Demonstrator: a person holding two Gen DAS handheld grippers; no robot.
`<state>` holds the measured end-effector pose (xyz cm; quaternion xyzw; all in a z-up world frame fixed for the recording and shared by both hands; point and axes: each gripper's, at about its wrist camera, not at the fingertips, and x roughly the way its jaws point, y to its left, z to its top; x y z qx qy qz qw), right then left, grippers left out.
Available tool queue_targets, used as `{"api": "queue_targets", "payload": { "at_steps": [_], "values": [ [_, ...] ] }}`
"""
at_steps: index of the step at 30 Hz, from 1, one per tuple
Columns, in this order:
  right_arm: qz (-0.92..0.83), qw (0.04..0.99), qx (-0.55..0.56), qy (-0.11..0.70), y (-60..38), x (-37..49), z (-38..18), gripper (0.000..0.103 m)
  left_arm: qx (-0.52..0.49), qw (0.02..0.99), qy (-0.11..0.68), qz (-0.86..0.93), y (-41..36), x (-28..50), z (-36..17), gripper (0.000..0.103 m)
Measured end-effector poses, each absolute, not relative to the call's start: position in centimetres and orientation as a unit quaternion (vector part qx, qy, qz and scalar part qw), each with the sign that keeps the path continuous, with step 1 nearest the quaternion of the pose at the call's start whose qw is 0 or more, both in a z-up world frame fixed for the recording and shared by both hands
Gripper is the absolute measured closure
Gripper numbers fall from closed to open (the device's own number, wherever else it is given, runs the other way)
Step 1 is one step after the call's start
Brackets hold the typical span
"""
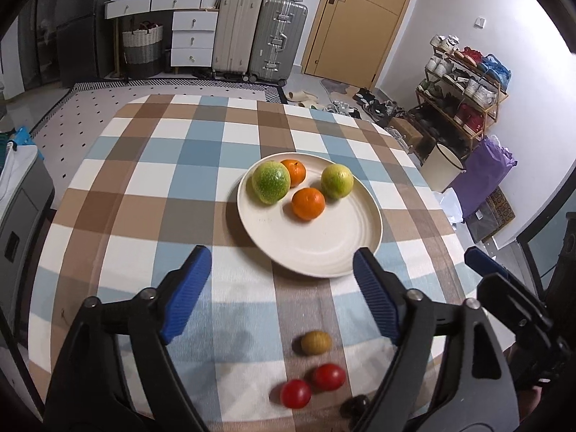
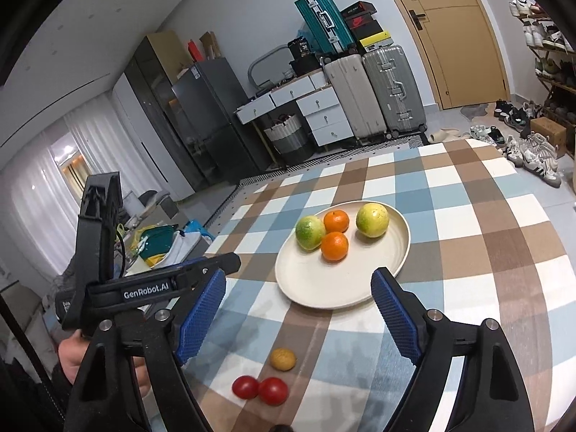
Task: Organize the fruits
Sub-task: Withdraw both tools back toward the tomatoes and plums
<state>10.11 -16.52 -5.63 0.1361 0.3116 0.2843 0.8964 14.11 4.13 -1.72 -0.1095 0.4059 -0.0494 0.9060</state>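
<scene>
Ok so here's the layout: a table under a checked blue, brown and white tablecloth [image 1: 151, 165], with a round cream-coloured plate [image 1: 324, 248] sitting on it. Four fruits are up on the far part of the plate: a big green speckled round fruit [image 1: 270, 182] on the left, a small orange mandarin [image 1: 294, 171] tucked right behind it and touching it, a second orange mandarin [image 1: 308, 203] a bit nearer, and a yellow-green round fruit [image 1: 337, 181] on the right. The near half of the plate is bare.

Off the plate, on the cloth near the table's close edge, there's a small brownish-yellow wrinkly fruit [image 1: 316, 342], then two little red tomatoes [image 1: 312, 384] side by side, just about touching in the right wrist view. One small dark round thing [image 1: 355, 406] sits at the very edge, mostly hidden, can't tell what it is.

The left gripper [image 1: 282, 257] has its blue ridged pads [image 1: 185, 293] wide apart, nothing between them, hanging over the cloth just short of the plate. The right gripper [image 2: 300, 279] is the same deal: fingers spread, empty, near rim of the plate showing in the gap. A hand [image 2: 70, 354] holds the left tool at the bottom left of the right wrist view.
</scene>
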Motion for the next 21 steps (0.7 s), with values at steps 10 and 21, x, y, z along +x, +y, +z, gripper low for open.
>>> {"api": "queue_targets", "payload": {
  "at_steps": [10, 21],
  "values": [
    [0.292, 0.899, 0.125, 0.302, -17.1, 6.6, -5.3, 0.008, -0.096, 0.911, 0.399, -0.041, 3.6, 9.9, -1.9, 0.006],
    [0.285, 0.898, 0.119, 0.313, -17.8, 4.1, -6.1, 0.006, -0.099, 0.907, 0.405, -0.059, 3.5, 6.0, -3.6, 0.001]
  ]
}}
